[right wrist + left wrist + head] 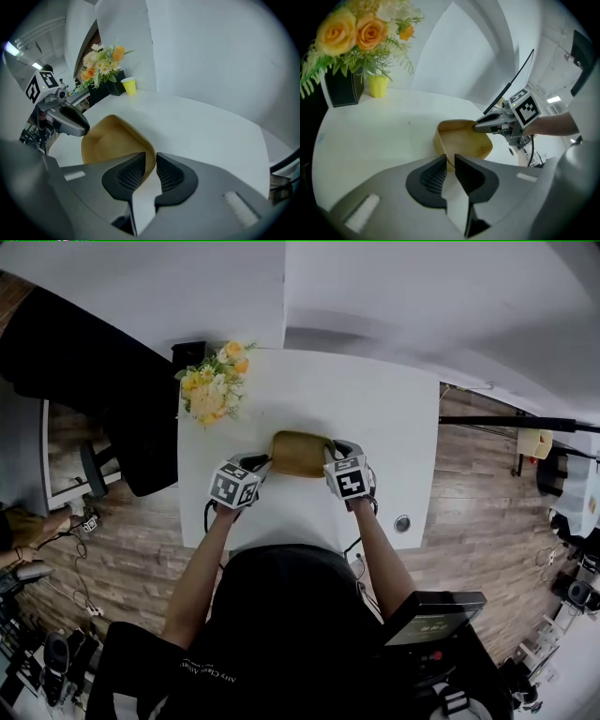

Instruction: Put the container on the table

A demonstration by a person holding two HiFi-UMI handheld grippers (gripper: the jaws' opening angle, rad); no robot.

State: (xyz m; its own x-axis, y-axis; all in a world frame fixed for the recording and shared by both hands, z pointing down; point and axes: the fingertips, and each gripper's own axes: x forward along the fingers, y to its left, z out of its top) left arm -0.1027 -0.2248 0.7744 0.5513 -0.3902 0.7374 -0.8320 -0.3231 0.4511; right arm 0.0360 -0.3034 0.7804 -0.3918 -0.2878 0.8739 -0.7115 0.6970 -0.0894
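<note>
Head view | my left tongs (266,464) pinch the thin left rim of the container (301,454) | container: smooth tan tub, shallow, rounded corners, resting on the matte white table (398,418) | my right tongs (331,461) straddle its right rim, ribbed pads slightly apart, not pressing

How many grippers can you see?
2. The left gripper is at the container's left end, the right gripper at its right end.
</note>
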